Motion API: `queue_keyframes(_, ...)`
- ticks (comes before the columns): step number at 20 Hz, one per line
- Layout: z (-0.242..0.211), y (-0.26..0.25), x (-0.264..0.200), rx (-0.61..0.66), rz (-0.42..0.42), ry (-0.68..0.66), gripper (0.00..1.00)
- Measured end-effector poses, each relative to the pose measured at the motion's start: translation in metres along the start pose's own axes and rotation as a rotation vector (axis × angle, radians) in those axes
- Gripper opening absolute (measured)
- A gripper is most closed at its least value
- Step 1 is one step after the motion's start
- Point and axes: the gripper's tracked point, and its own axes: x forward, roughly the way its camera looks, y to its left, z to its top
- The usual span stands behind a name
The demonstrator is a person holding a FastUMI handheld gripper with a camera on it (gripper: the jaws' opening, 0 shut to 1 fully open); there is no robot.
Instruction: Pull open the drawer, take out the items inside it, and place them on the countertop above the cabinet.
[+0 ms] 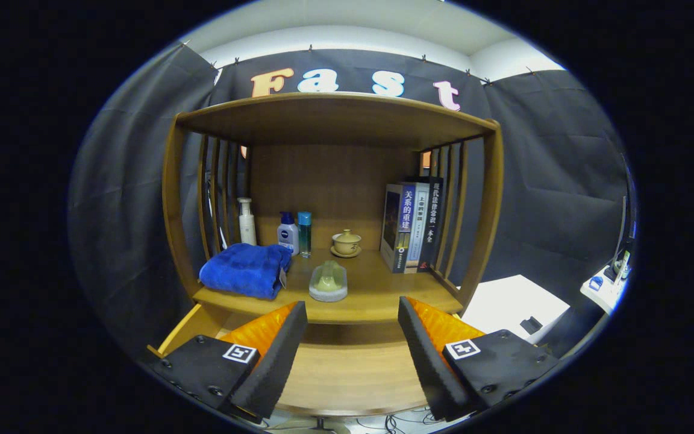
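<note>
A: What does my tool look like from the cam?

B: I see the gripper as two fingers with ribbed, sawtooth-textured inner pads, wedge-shaped, tapering forward. Behind each pad there's a faceted, glossy shell. Each finger sits on a matte block mount.

A: Markings?

B: One square fiducial tag per mount, white border with a dark pattern, on the top face. Left tag sits skewed, right one too.

A: Fasteners?

B: I count several round screw heads along each mount's outer edges. Fingers stand apart.
</note>
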Motion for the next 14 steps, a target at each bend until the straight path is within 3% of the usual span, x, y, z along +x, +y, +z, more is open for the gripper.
queue_keyframes(5, -0.050, -0.013, -0.046, 0.024, 0.006, -0.016, 0.98)
queue_keyframes(14, -0.126, -0.023, -0.082, 0.017, -0.013, 0.025, 0.98)
